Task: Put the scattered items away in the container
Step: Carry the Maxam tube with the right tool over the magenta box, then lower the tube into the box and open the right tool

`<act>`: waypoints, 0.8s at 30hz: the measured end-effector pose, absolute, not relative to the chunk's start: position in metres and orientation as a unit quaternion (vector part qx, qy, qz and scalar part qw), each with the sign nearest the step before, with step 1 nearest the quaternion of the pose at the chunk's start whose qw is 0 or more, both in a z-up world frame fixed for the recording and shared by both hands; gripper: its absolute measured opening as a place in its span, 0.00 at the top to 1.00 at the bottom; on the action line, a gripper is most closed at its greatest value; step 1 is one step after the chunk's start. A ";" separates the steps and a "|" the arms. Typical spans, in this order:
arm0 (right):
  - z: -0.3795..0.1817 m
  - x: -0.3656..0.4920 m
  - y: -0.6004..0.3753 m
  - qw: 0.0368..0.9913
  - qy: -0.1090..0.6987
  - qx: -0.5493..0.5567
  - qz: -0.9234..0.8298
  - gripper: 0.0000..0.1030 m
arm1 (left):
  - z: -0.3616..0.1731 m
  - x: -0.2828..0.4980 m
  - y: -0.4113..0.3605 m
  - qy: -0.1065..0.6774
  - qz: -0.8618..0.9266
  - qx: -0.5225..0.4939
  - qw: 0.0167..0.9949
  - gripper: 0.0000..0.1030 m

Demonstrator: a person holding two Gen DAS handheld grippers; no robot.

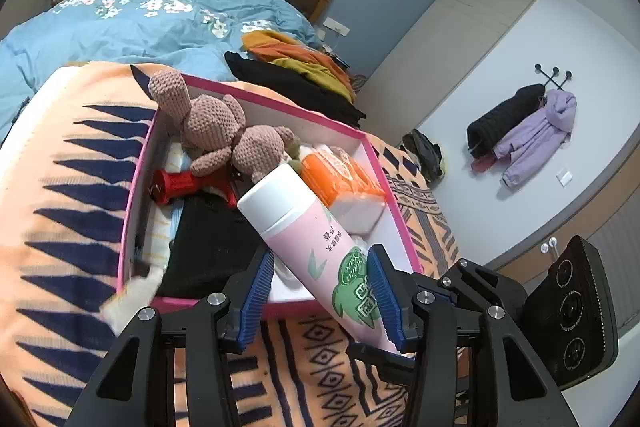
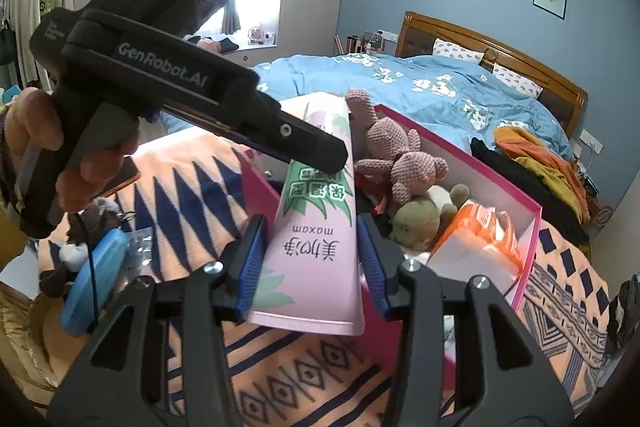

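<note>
A pink tube with a white cap [image 1: 304, 231] lies tilted over the near edge of the pink box [image 1: 136, 195], cap end inside. My left gripper [image 1: 324, 291] is around its lower part with a gap at the left pad. My right gripper [image 2: 314, 263] is around the tube [image 2: 316, 227] near its crimped end, pads close on both sides. The left gripper body [image 2: 160, 75] crosses over the tube. In the box [image 2: 532, 239] lie a pink knitted toy [image 1: 220, 131], a red object [image 1: 180, 185], an orange tissue pack [image 1: 344, 179], black cloth [image 1: 208, 239] and a green plush [image 2: 424, 215].
The box sits on an orange patterned blanket [image 1: 68, 187]. A blue item [image 2: 96, 275] and small objects lie on it at the left in the right wrist view. Behind are a bed with a blue duvet [image 1: 132, 23] and piled clothes [image 1: 296, 67].
</note>
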State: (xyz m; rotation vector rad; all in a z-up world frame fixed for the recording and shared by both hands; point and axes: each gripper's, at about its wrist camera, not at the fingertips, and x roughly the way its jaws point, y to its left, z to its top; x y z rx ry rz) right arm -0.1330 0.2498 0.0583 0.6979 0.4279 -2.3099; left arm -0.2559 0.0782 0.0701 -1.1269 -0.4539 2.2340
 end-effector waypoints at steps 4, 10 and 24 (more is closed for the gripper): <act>0.061 -0.149 0.247 0.334 0.169 0.270 -0.887 0.54 | 0.070 -0.268 0.080 -0.174 0.840 -0.424 0.290 0.54; 0.061 -0.169 0.243 0.331 0.174 0.278 -0.885 0.54 | 0.063 -0.285 0.078 -0.182 0.835 -0.436 0.281 0.57; 0.024 -0.214 0.238 0.324 0.155 0.338 -0.870 0.85 | 0.028 -0.305 0.079 -0.186 0.820 -0.471 0.268 0.64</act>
